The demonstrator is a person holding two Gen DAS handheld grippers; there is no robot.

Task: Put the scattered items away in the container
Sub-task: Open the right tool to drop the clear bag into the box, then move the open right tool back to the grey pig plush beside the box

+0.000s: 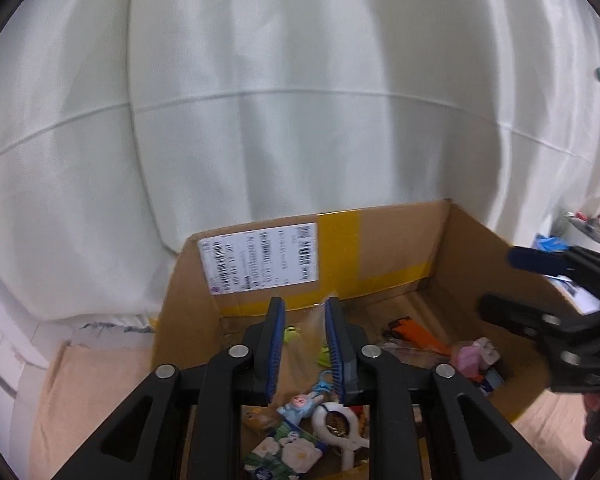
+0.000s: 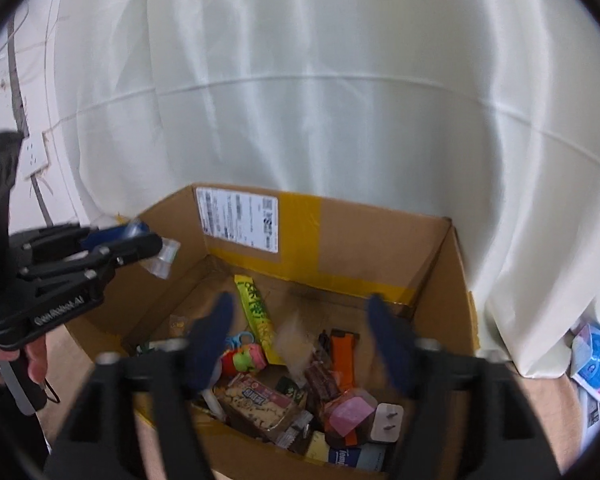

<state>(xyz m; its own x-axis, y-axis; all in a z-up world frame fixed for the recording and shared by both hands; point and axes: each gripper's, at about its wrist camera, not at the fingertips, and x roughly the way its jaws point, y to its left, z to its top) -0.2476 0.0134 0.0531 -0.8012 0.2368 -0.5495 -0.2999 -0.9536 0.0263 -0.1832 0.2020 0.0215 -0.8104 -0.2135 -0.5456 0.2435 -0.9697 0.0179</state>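
An open cardboard box (image 1: 380,248) (image 2: 360,232) stands on the floor with several small items in it. My left gripper (image 1: 304,302) (image 2: 149,236) hangs over its left half, jaws a little apart. A clear plastic packet (image 2: 163,258) (image 1: 322,312) lies against the tip of one pad, and the other pad does not touch it. My right gripper (image 2: 300,300) (image 1: 496,284) is open wide over the box. A blurred tan packet (image 2: 295,340) is in the air between its fingers, touching neither.
Inside lie a yellow-green snack stick (image 2: 255,312), a biscuit packet (image 2: 255,400), an orange strap (image 2: 344,356), a white plug (image 2: 388,420) and a white clip (image 1: 340,424). A white curtain (image 2: 340,100) hangs behind. Tissue packs (image 2: 596,360) lie on the right.
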